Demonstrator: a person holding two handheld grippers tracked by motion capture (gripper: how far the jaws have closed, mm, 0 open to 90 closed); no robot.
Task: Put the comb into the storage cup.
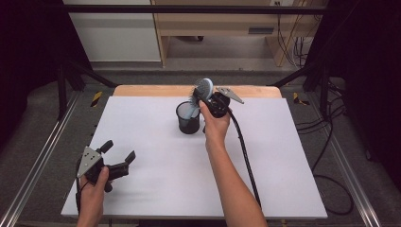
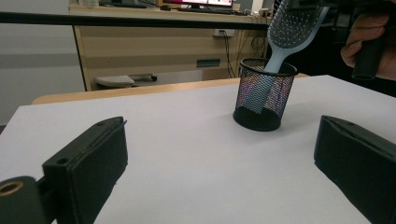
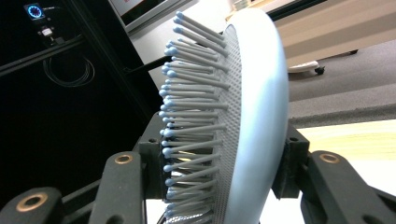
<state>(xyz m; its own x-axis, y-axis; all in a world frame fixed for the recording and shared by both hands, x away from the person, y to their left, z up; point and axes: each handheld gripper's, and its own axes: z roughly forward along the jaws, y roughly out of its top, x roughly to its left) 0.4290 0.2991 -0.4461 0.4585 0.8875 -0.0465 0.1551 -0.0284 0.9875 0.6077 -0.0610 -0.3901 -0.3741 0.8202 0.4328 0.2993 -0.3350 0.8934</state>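
Item, pale blue plastic paddle hairbrush with grey ball-tipped bristles [image 1: 202,91]: I record it standing handle-down in the black wire-mesh pen cup [image 1: 188,118], its flat handle leaning on the cup's rim, its head rising clear above the rim and tilted toward the far right of the table. Long axis: steep, close to upright, leaning from the cup bottom up and away toward the table's far edge. Item, right hand-held gripper [image 1: 206,98]: I see it clamped on the brush head from the right side, half closed, one jaw against the smooth back and the other on the bristle side, as its own view shows with the head [image 3: 243,116] wedged between the two black jaws. The grip sits high on the brush, well above the cup, so in my judgement any lift or lowering has to run along that leaning axis, or the handle will drag on the mesh rim and tip the cup. Item, left hand-held gripper [image 1: 119,153]: jaws wide apart, nothing between them, resting low at the near left of the white table [image 1: 151,189], well apart from the cup; from it the cup [image 2: 265,95] and brush [image 2: 289,32] lie ahead and to the right. The right hand is plainly the nearer one. The cup stands upright on the far middle of the table, not steadied by either gripper.
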